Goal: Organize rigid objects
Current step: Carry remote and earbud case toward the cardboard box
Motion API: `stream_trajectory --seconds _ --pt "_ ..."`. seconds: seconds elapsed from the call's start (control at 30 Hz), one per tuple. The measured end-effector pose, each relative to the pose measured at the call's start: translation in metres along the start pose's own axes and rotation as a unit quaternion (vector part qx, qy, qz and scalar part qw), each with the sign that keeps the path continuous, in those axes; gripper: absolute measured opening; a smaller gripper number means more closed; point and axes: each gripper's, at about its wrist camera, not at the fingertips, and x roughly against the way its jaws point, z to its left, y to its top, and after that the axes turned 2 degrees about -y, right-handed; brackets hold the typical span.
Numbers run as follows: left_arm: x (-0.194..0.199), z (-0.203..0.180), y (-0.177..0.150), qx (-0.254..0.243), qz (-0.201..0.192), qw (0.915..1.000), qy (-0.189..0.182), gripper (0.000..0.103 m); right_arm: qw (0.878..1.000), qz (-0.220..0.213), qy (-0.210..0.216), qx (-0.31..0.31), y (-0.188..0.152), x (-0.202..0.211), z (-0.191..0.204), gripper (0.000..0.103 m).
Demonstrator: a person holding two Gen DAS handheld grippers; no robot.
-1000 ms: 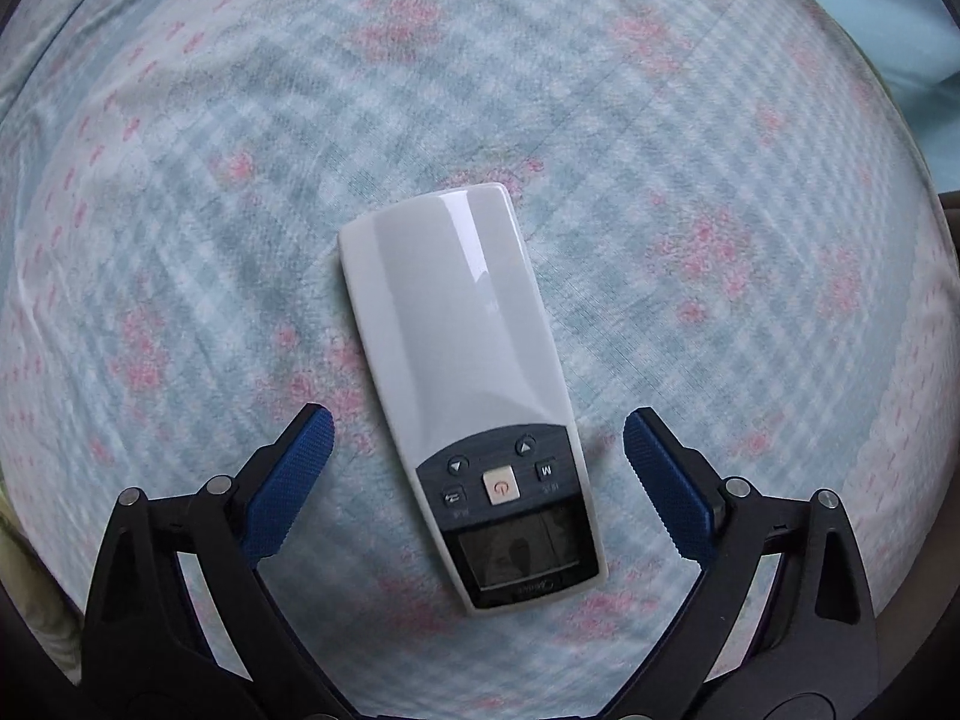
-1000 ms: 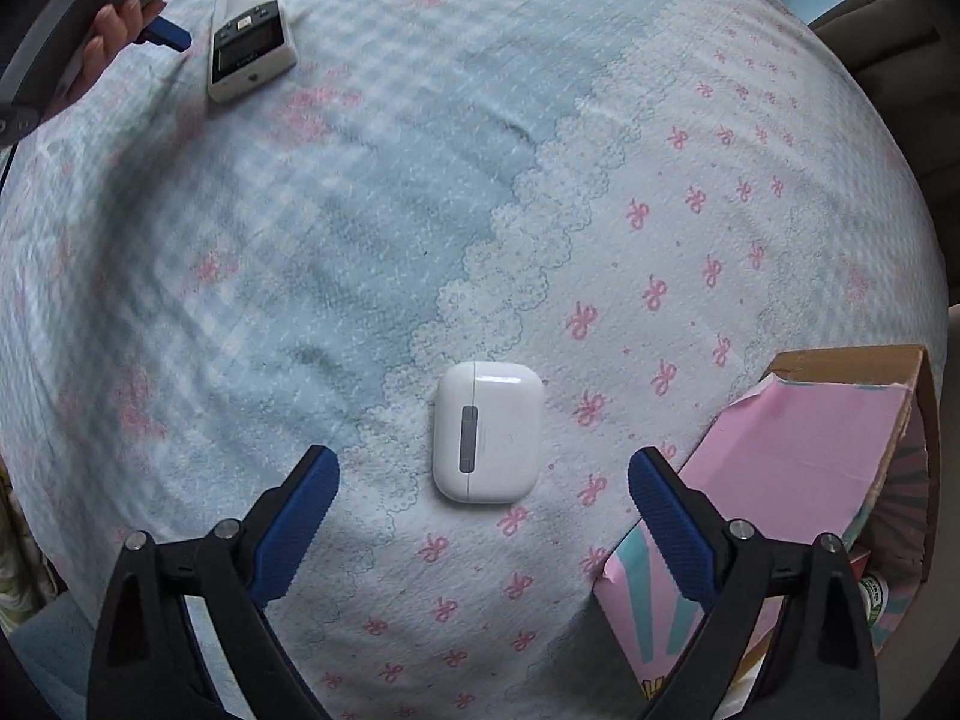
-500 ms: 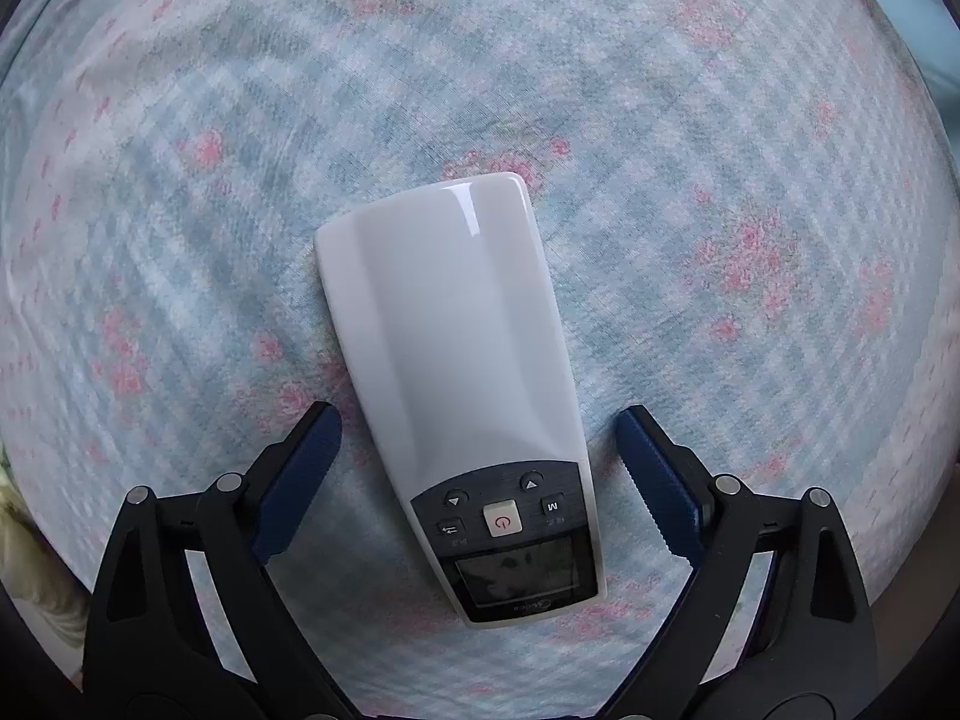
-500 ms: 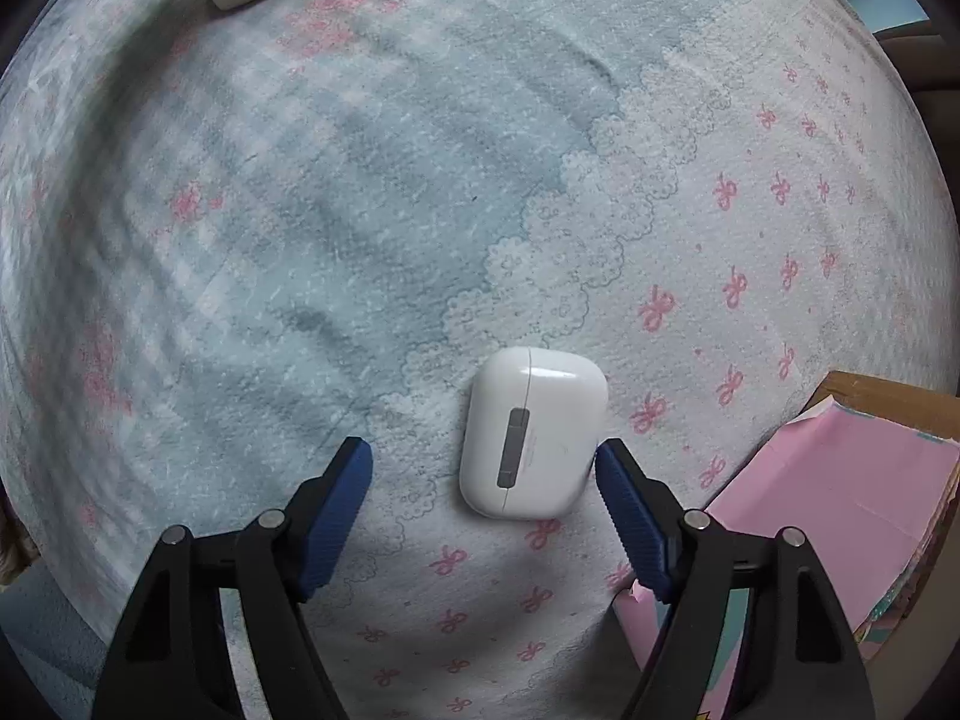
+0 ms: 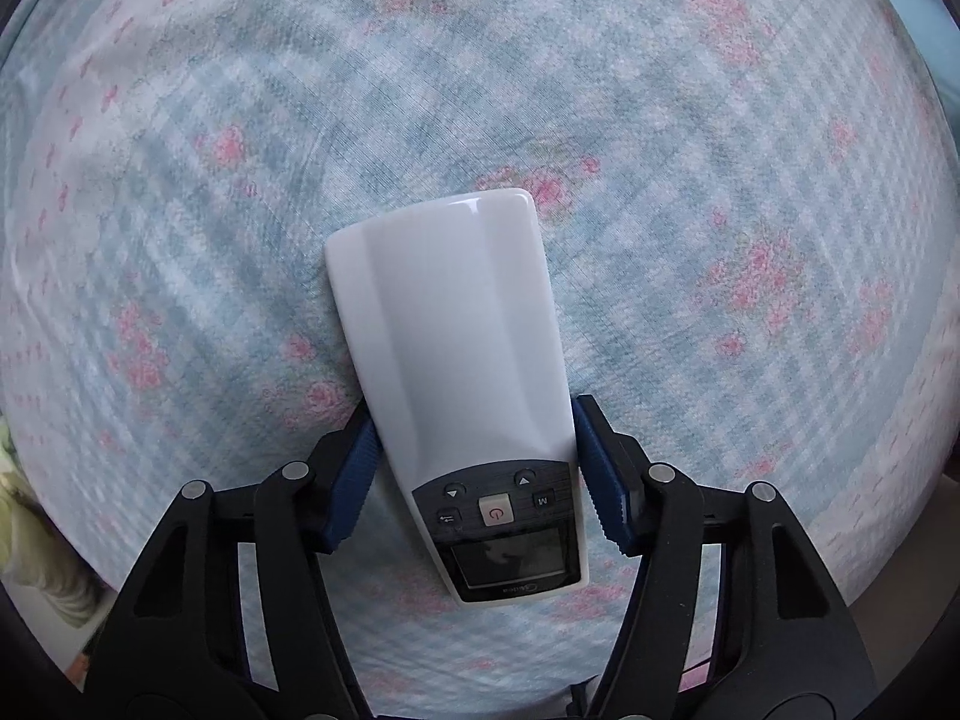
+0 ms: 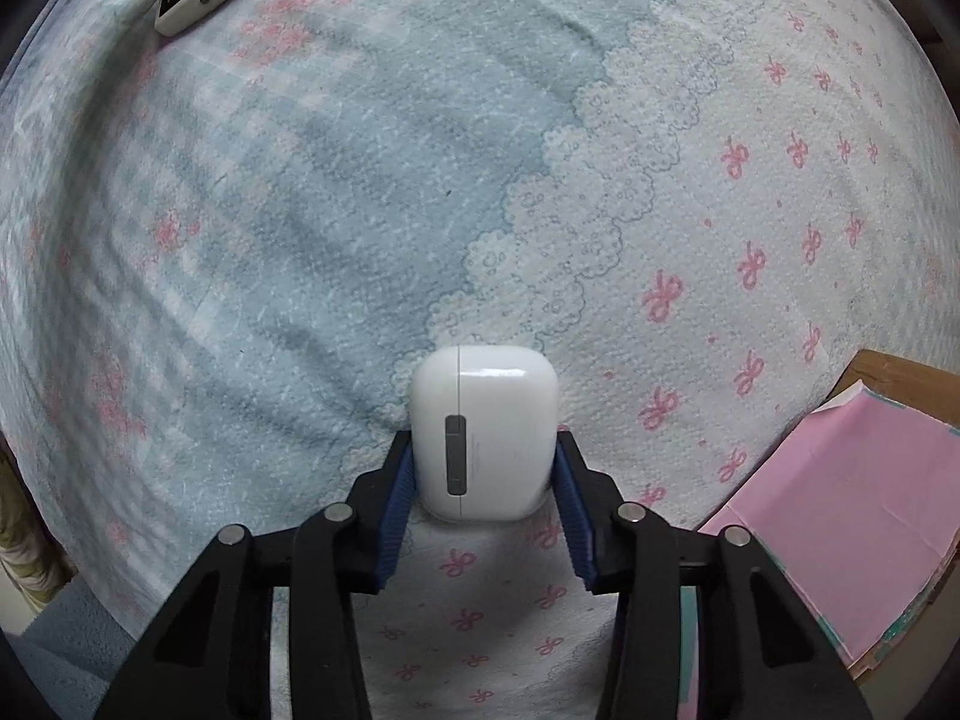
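The left gripper [image 5: 474, 468] has its jaws clamped on the white remote [image 5: 456, 372] lying on the bedsheet [image 5: 720, 120]. The right gripper [image 6: 483, 492] jaws squeeze the white earbud case [image 6: 483, 432] near the pink box [image 6: 852, 510], whose far side is cut off; whether either object is lifted is unclear.

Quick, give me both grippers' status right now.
Left gripper: shut on the remote control, blue pads against its sides.
Right gripper: shut on the white earbud case, pads pressed on both sides.
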Motion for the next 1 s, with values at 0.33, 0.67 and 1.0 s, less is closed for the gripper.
stream_trajectory --seconds 0.33,0.67,1.0 --pt "0.024 0.006 -0.014 -0.024 -0.015 0.9994 -0.02 0.059 1.0 -0.021 0.004 -0.014 0.006 0.022 0.0 0.041" --pt "0.08 -0.01 -0.067 -0.1 -0.039 0.9928 -0.053 0.058 0.994 -0.065 0.049 -0.076 0.012 0.067 -0.023 0.041" --pt "0.16 -0.07 -0.169 -0.235 -0.065 0.9655 -0.093 0.058 0.973 -0.132 0.095 -0.164 -0.021 0.151 -0.059 0.041"
